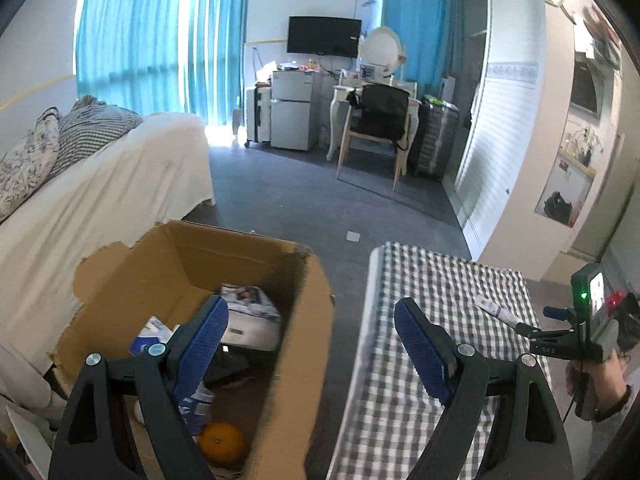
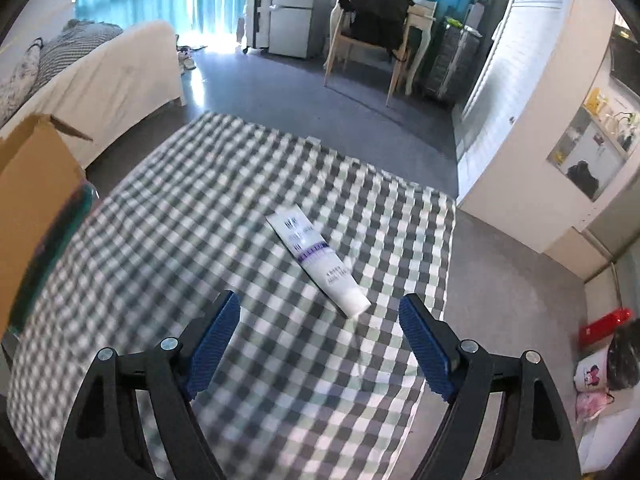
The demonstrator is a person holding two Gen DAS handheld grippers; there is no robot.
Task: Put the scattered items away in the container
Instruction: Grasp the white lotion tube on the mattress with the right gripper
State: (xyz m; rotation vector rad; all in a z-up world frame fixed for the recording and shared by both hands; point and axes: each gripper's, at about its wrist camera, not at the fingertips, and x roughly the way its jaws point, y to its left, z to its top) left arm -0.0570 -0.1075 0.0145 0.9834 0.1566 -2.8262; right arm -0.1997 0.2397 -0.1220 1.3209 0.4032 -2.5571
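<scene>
step: reach for tube (image 2: 318, 258) on tabletop (image 2: 160, 240) | right gripper (image 2: 320, 344) fingers open, empty (left gripper (image 1: 312, 344) likewise, by box (image 1: 280, 264)) | next: straddle tube, close

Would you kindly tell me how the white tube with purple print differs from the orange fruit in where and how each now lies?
The white tube with purple print lies flat and slantwise on the grey-and-white checked cloth, alone and in full view; the round orange fruit sits at the bottom of the brown cardboard box among other items. The tube is long and slim, the fruit ball-shaped. The tube is yet to be tidied, the fruit already is. Neither is held by a gripper.
</scene>
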